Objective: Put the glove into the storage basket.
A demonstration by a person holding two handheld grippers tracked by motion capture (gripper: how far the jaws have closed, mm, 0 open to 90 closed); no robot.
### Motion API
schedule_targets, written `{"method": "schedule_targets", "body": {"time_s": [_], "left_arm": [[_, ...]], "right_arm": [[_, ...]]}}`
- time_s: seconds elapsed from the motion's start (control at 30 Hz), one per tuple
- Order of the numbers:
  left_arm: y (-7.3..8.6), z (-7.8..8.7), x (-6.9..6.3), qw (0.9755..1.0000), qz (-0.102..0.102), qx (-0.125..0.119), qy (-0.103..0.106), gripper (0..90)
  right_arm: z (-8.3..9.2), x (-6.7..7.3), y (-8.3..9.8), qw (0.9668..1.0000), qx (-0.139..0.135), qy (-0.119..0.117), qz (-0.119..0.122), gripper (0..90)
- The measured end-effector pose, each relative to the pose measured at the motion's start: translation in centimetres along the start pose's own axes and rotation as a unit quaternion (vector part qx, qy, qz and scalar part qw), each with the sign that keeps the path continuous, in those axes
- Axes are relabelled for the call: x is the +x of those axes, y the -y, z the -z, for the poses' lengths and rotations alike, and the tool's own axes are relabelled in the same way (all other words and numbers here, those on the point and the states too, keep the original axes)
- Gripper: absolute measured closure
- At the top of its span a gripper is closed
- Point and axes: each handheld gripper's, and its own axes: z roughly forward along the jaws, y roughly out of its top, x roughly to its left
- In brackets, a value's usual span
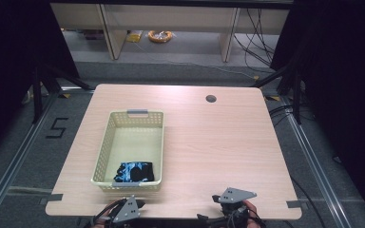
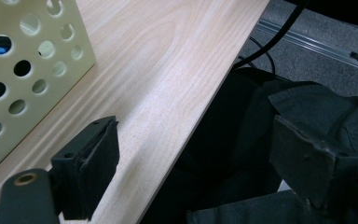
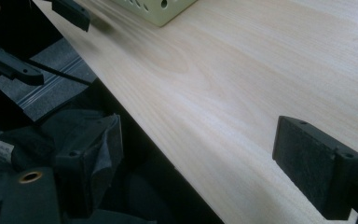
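A pale yellow perforated basket (image 1: pixel 106 137) stands on the left half of the wooden table (image 1: pixel 209 142). Inside it, at the near end, lies a bundle of black and blue cloth (image 1: pixel 134 172). My left gripper (image 1: pixel 132 205) rests at the table's front edge just below the basket, open, with nothing between its jaws. In the left gripper view the basket's wall (image 2: pixel 28 70) sits at the upper left. My right gripper (image 1: pixel 228 203) stands at the front edge right of centre, open and empty. In the right gripper view the basket's corner (image 3: pixel 163 9) shows at the top.
A round cable hole (image 1: pixel 211 99) sits near the table's far edge. Grey floor with metal rails surrounds the table. Beyond it stand desk legs and a coil of yellow cable (image 1: pixel 160 35). Black curtains flank both sides.
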Motion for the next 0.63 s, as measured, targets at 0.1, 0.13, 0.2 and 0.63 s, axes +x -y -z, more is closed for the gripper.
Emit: {"method": "schedule_targets", "body": {"time_s": [0.1, 0.13, 0.2, 0.63], "left_arm": [[0.07, -0.11, -0.16, 0.9999, 0.011, 0.001, 0.003, 15.6], [0.05, -0.08, -0.04, 0.9999, 0.003, 0.007, 0.007, 15.6], [0.02, -0.06, 0.01, 0.9999, 0.001, 0.012, 0.007, 15.6], [-0.01, 0.0, 0.23, 1.0, -0.001, -0.005, -0.003, 15.6]], "right_arm": [[-0.2, 0.03, 0.14, 1.0, 0.003, 0.001, 0.007, 17.0], [-0.21, 0.1, 0.16, 1.0, 0.006, 0.0, 0.004, 17.0], [-0.27, 0.15, 0.18, 0.9999, 0.005, 0.006, 0.008, 17.0], [-0.28, -0.05, 0.18, 0.9998, 0.009, 0.007, 0.013, 17.0]]}}
